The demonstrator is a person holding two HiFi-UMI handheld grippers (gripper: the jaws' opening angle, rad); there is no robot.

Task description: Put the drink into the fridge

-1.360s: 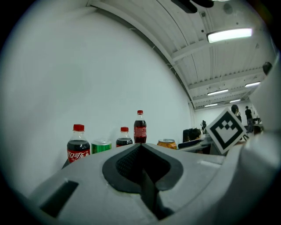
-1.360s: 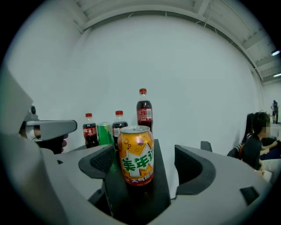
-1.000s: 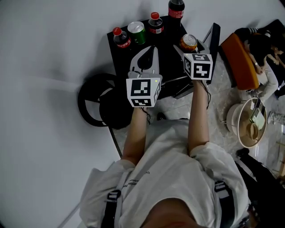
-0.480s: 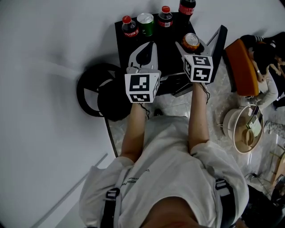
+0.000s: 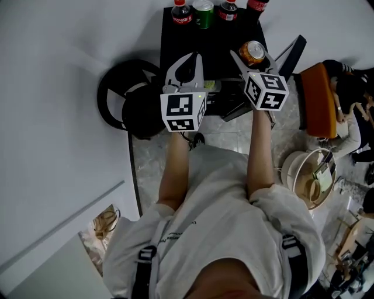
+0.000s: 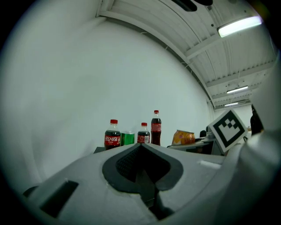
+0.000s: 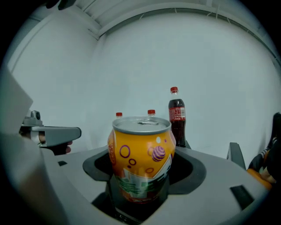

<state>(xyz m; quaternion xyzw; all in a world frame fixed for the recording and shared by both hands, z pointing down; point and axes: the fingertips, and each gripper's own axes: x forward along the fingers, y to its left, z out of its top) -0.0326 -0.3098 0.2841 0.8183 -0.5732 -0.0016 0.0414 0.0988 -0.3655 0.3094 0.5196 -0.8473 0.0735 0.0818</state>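
Observation:
An orange drink can point(image 5: 252, 52) stands upright between the jaws of my right gripper point(image 5: 253, 56), which has just been closing and is shut on it. From the right gripper view the can point(image 7: 141, 154) fills the jaw gap of this gripper point(image 7: 140, 180). My left gripper point(image 5: 196, 58) hovers beside it, shut and holding nothing; its closed tips point(image 6: 141, 147) point level at the drinks. On the black stand point(image 5: 216, 41) by the wall remain a cola bottle point(image 5: 182, 13), a green can point(image 5: 203, 13) and two more cola bottles point(image 5: 227, 10).
A black round object point(image 5: 125, 99) lies on the floor left of the stand. A dark slanted panel point(image 5: 287, 54) leans at the stand's right. Further right are an orange seat point(image 5: 318, 99), a seated person point(image 5: 350, 117) and a white basket point(image 5: 310, 178). A white wall runs along the left.
Both grippers have drawn back from the row of drinks towards me. The orange can has come away from the stand with the right gripper. The stand now sits higher in the head view.

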